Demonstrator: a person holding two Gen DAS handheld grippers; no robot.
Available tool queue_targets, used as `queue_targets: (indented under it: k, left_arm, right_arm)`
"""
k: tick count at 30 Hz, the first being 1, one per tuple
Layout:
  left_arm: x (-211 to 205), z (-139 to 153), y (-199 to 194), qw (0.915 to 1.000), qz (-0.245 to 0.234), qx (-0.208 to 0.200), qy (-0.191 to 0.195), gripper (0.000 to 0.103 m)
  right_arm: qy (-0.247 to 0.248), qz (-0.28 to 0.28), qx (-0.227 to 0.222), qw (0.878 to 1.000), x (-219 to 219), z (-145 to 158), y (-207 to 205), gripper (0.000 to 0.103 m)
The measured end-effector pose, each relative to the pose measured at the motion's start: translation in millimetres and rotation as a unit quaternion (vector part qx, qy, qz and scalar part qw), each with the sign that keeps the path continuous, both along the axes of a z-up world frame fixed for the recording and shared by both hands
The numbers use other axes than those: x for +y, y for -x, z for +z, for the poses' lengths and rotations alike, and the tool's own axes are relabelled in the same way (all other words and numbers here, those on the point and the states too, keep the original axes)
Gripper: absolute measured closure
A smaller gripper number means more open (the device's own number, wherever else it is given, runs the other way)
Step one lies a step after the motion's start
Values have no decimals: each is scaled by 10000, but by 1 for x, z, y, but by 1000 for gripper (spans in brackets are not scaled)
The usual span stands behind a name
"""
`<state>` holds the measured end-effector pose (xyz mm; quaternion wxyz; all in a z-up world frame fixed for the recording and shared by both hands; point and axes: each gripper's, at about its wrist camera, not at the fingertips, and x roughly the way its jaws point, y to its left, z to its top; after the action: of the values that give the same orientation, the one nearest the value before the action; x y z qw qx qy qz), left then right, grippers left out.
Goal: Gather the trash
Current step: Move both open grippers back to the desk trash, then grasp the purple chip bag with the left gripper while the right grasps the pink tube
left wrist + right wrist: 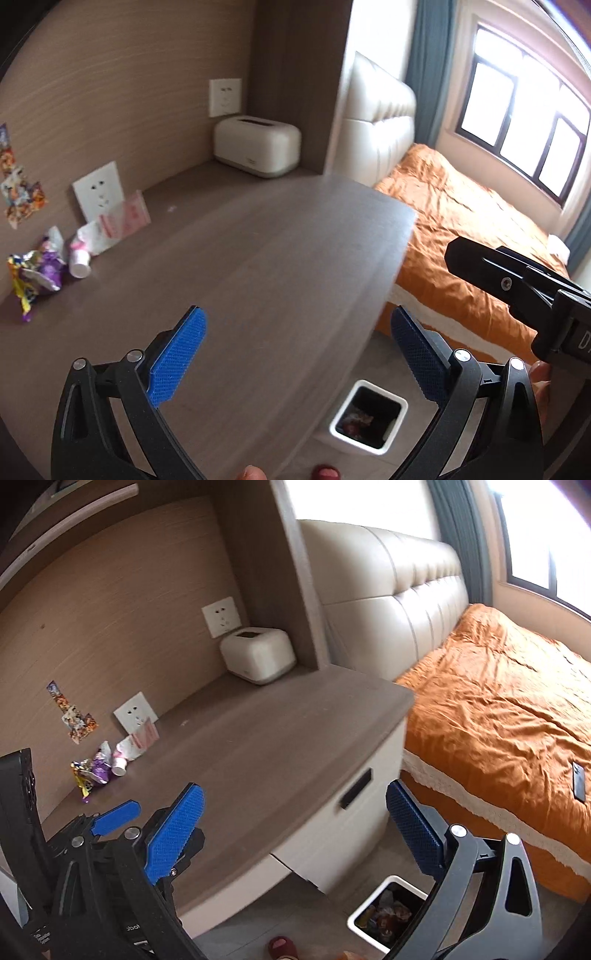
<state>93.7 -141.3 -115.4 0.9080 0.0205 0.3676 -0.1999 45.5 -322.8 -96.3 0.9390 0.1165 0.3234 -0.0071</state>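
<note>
Your left wrist camera looked down along its fingers from above the front of the desk top (pixel 258 258), facing the back wall and the bed (pixel 461 221) at right. Your right wrist camera sat farther right and a little farther back, off the desk's front edge, facing the same way. Both views shared the desk top (pixel 258 746), the wrappers (pixel 33 273) (pixel 90 771), the tissue box (pixel 258 146) (pixel 258 655), the bin (pixel 369 421) (pixel 386 912) and the bed (pixel 498 709).
</note>
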Motion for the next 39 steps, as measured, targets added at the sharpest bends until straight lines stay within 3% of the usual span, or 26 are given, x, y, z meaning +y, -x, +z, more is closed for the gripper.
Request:
queue_targets:
  k: [4, 9, 17, 22, 28, 33, 39]
  left_arm:
    - [56, 8, -23, 9976, 633, -260, -67, 5]
    - [126, 16, -49, 9883, 1456, -419, -199, 5]
    - [212, 3, -89, 9725, 2219, -423, -566, 5]
    - [235, -11, -109, 9675, 2394, -341, -735, 5]
    - [251, -33, -142, 9655, 2385, -194, -1024, 5]
    - [262, -50, -165, 9711, 2205, 74, -912, 5]
    - [272, -65, -183, 9723, 2111, 302, -959, 5]
  right_arm:
    - [-36, 620, 73, 9980, 53, 8, -42, 5]
    - [-48, 1301, 36, 9915, 116, 8, -82, 5]
    - [-81, 2036, 262, 9787, 194, -13, -137, 5]
    - [-119, 2170, 472, 9750, 228, -33, -166, 5]
    - [-99, 1954, 819, 9772, 250, -60, -199, 5]
    - [-118, 1856, 1050, 9769, 259, -77, -223, 5]
    - [-120, 1946, 1299, 9722, 272, -89, -241, 16]
